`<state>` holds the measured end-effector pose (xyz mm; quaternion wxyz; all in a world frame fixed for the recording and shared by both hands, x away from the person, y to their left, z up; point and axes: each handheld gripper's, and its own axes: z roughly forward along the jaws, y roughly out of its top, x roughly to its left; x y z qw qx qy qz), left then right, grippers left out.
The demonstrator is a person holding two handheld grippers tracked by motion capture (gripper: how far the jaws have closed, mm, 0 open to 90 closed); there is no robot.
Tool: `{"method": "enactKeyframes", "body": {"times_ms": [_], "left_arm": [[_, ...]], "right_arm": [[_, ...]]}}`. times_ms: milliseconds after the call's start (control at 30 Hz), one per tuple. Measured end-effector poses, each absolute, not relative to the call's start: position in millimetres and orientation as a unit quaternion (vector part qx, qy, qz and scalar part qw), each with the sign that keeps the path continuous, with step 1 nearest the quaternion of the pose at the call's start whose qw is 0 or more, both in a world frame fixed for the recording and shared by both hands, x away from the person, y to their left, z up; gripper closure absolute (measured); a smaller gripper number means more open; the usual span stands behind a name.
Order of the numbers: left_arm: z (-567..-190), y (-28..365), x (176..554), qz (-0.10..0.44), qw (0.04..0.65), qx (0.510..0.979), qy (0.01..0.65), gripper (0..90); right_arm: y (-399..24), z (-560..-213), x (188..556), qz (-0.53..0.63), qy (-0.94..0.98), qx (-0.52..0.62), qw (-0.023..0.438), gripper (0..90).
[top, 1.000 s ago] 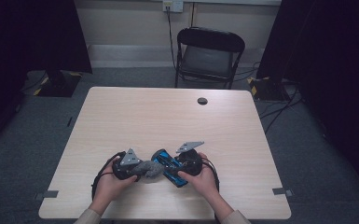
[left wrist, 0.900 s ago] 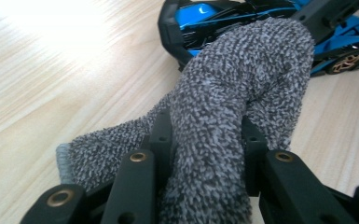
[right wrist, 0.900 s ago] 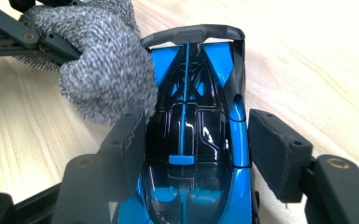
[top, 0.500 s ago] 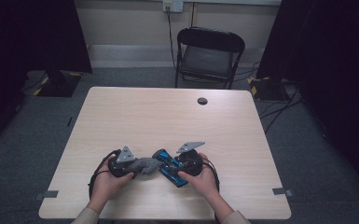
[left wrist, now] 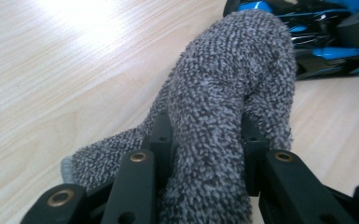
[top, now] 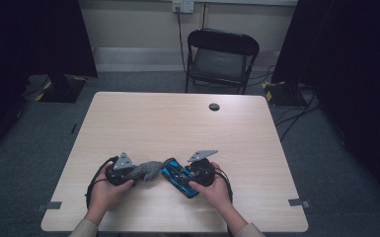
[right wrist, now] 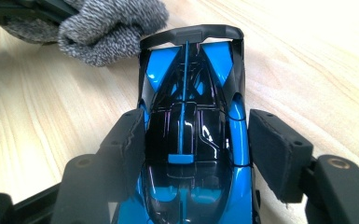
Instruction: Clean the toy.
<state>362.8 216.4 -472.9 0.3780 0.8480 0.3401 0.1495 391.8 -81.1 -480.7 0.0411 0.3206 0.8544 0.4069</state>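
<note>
The left hand-held gripper (top: 128, 174) is clamped narrow on a bunched grey terry cloth (top: 147, 170), which bulges out past its pads in the left gripper view (left wrist: 224, 93). The right hand-held gripper (top: 190, 175) straddles a blue and black toy race car (top: 177, 177) at mid width. In the right gripper view the left pad looks to be touching the car's (right wrist: 191, 140) body, while a sliver of gap shows at the right pad, so the hold seems loose or one-sided. Car and cloth sit close to the near edge of the bench (top: 177, 123), about midway along it, with the cloth's free end (right wrist: 107, 30) just beside the car's rear wing.

The work looks like wiping the car with the cloth. The main risk is the car: if the cloth pushes against the wing while the right pads are not tight on the glossy body, the car could twist or skid out between them. The thin wing could also snag in the terry loops and be dragged along. A hard sweep toward the person might send the car off the near edge.

Room is generous elsewhere. The bench is bare toward the far edge and both side edges, apart from a small dark round cap (top: 214, 106) near the far edge, well apart from the work.
</note>
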Motion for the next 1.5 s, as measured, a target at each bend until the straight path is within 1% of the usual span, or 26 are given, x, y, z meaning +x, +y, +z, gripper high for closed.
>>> {"method": "enactKeyframes", "body": {"times_ms": [167,367,567,867,1000,1167,1500], "left_arm": [[-465.1,215.1,352.6,0.137,0.385,0.856,0.317,67.1],[-465.3,202.1,333.0,0.100,0.395,0.868,0.283,67.1],[-468.5,174.8,321.1,0.073,0.396,0.881,0.248,67.1],[-479.6,129.1,318.1,0.045,0.387,0.900,0.197,67.0],[-481.2,123.5,323.4,0.053,0.388,0.898,0.202,67.0],[-481.4,125.9,327.2,0.064,0.383,0.897,0.208,67.0],[-480.6,152.4,340.4,0.082,0.376,0.887,0.254,67.2]], "right_arm": [[-81.1,-480.7,392.0,0.407,0.854,0.321,0.040,38.2],[-81.0,-480.6,392.4,0.406,0.855,0.321,0.039,38.1],[-80.9,-480.7,392.3,0.406,0.855,0.321,0.039,38.2],[-80.4,-480.0,392.8,0.403,0.856,0.321,0.039,38.1],[-80.9,-480.3,392.2,0.404,0.855,0.322,0.039,38.1],[-81.0,-480.7,391.7,0.406,0.855,0.321,0.041,38.2],[-81.2,-480.8,391.6,0.407,0.854,0.321,0.041,38.1]]}}
